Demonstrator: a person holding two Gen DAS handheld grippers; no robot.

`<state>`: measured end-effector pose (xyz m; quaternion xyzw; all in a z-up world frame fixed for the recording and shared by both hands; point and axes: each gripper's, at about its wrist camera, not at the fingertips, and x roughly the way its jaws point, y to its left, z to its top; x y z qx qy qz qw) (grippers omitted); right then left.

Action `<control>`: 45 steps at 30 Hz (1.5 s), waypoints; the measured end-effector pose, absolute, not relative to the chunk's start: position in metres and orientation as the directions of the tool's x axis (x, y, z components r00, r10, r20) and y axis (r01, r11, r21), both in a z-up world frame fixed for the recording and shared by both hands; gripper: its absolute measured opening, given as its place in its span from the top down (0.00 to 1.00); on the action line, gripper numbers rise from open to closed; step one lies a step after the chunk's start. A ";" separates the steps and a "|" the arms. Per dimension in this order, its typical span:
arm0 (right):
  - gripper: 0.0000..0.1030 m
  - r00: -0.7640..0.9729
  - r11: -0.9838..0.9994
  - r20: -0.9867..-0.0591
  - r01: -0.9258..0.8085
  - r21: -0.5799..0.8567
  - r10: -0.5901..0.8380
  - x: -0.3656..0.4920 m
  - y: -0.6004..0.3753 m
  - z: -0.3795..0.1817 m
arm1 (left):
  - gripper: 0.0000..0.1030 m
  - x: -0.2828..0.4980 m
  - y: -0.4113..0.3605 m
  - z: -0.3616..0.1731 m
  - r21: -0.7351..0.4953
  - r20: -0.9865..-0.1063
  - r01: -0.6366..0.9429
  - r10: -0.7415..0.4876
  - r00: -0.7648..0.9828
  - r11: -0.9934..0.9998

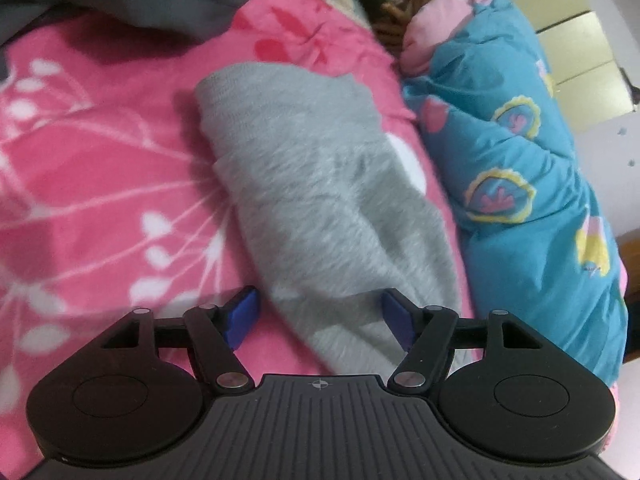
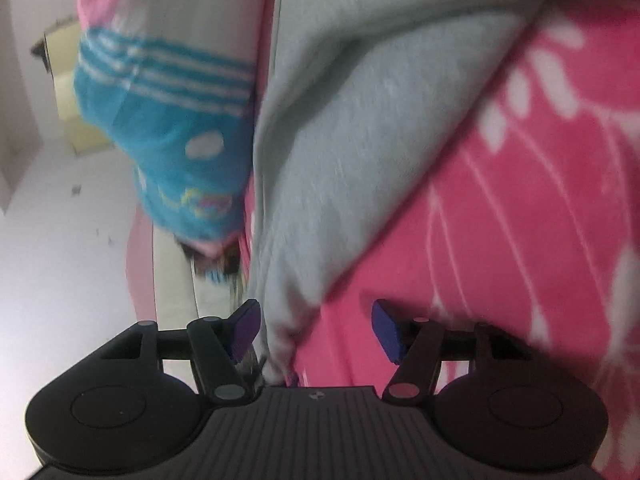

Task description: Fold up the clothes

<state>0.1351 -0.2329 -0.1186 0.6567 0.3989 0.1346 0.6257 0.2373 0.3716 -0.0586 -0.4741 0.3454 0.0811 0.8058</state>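
Two hand-held grippers: both with fingers spread, gripping nothing.
Left hand-held gripper [image 1: 320,316]: grey garment [image 1: 316,200] lies between and ahead of its blue pads [image 1: 242,316].
Right hand-held gripper [image 2: 316,330]: grey garment [image 2: 360,152] passes between its fingers, close to the left pad.
Support: pink floral blanket [image 1: 100,168] on a bed.
Right of left hand-held gripper: blue patterned quilt [image 1: 520,184], just beside the garment.

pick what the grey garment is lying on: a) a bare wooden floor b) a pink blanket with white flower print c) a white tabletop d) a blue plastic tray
b: in the left wrist view the grey garment lies stretched across the pink blanket with its white flower print, beside a blue patterned quilt.
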 end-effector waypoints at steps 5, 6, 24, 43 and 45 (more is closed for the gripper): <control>0.38 0.726 0.125 -0.366 0.365 0.923 0.583 0.149 -0.229 -0.116 | 0.33 0.250 0.376 -0.061 -0.710 -0.622 -0.435 -0.202 0.757 0.554; 0.38 0.736 0.124 -0.369 0.367 0.922 0.568 0.153 -0.227 -0.117 | 0.33 0.251 0.377 -0.061 -0.711 -0.619 -0.430 -0.204 0.759 0.556; 0.93 0.811 0.141 -0.303 0.269 0.953 0.499 0.201 -0.223 -0.136 | 0.85 0.271 0.344 -0.045 -0.495 -0.655 -0.411 -0.018 0.755 0.765; 0.94 0.721 0.178 -0.260 0.190 0.966 0.642 0.097 -0.234 -0.101 | 0.87 0.149 0.354 -0.016 -0.535 -0.662 -0.367 -0.108 0.742 0.761; 0.94 0.711 0.174 -0.265 0.200 0.964 0.652 0.081 -0.236 -0.103 | 0.87 0.135 0.355 -0.016 -0.536 -0.668 -0.367 -0.115 0.735 0.760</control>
